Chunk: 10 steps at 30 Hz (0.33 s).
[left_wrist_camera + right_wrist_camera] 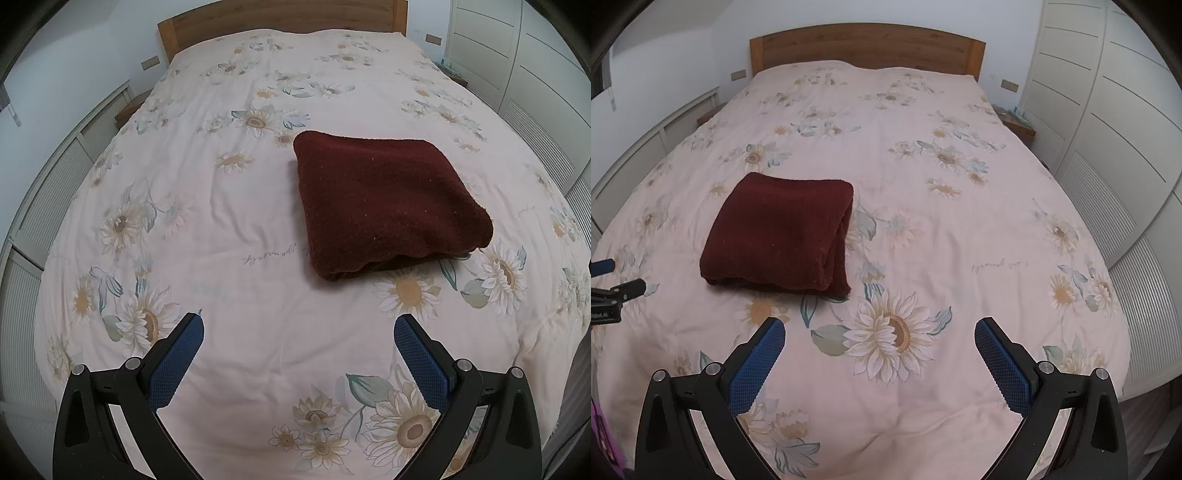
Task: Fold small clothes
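Dark red knitted garment, folded into a thick, roughly square bundle: we record it lying flat on the bed, on the pale pink duvet cover printed with sunflowers. In the left wrist view it sits ahead and to the right of centre; in the right wrist view it sits ahead and to the left, its stacked folded edges facing right.

Left gripper: black frame with blue textured pads. We note its fingers spread wide, holding nothing, hovering over the near part of the bed and well apart from the garment. Its tip also shows at the left edge of the right wrist view.

Right gripper: same make. We note its fingers likewise spread wide and holding nothing, above a large printed sunflower, near the garment's front right corner but not touching it.

Surroundings, as we list them:
- Wooden headboard at the far end of the bed.
- White panelled wardrobe doors along the right side of the room.
- White slatted cabinet fronts along the left side.
- Small wooden bedside stand at the far right corner of the bed, with small items on it that we cannot make out.
- Line of cursive printed script on the duvet cover, just left of the garment in the left wrist view.
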{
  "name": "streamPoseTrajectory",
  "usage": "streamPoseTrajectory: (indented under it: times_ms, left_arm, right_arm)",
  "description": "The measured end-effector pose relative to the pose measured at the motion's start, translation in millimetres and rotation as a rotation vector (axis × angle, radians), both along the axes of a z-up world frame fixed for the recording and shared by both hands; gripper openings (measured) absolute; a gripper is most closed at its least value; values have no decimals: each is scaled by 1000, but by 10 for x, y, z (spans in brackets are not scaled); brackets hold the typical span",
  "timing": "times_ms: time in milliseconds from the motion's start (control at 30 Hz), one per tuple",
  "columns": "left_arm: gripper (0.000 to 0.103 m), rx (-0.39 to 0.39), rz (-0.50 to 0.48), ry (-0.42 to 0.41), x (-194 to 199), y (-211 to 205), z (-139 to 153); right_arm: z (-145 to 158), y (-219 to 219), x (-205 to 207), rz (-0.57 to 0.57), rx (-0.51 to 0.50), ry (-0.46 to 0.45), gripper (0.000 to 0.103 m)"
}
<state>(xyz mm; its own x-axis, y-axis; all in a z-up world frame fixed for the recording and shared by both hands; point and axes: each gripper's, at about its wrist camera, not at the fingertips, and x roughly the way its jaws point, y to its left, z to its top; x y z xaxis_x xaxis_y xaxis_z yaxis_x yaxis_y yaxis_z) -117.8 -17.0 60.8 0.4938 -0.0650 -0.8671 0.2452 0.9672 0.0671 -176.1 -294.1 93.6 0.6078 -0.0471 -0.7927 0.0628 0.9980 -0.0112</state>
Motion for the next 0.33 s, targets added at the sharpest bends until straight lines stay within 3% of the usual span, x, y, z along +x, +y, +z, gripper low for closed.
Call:
streamPoseTrajectory:
  times_ms: [333]
  left_arm:
    - [102,5,-11,-8,10,-16,41]
  right_arm:
    - [-41,-28,31,2,2,16,102]
